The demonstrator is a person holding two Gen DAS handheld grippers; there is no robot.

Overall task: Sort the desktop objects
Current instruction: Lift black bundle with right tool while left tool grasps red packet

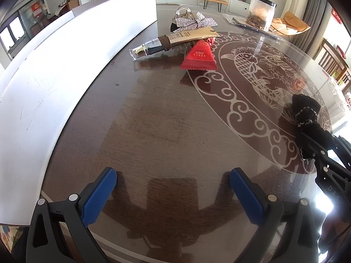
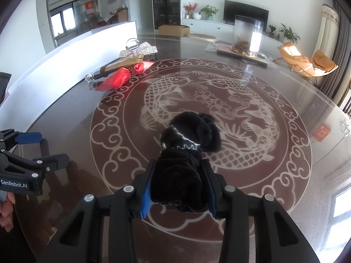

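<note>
Over the glass-topped counter point(image 2: 285, 153): my right hand-held gripper point(image 2: 178, 188) pinching a soft black velvet scrunchie point(image 2: 188, 135); left hand-held gripper point(image 1: 173, 188) spread, empty. Risk: the plush fabric compresses and slips free.

Black velvet scrunchie point(image 2: 186, 153), red packet point(image 1: 199, 56), dark table point(image 1: 153, 120) with pale fish pattern.

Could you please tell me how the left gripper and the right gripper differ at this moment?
The left gripper stands open with nothing between its blue pads, above bare dark wooden table. The right gripper is shut on a black velvet hair scrunchie, over the table's pale fish pattern. Both are black with blue pads and point downward.
</note>
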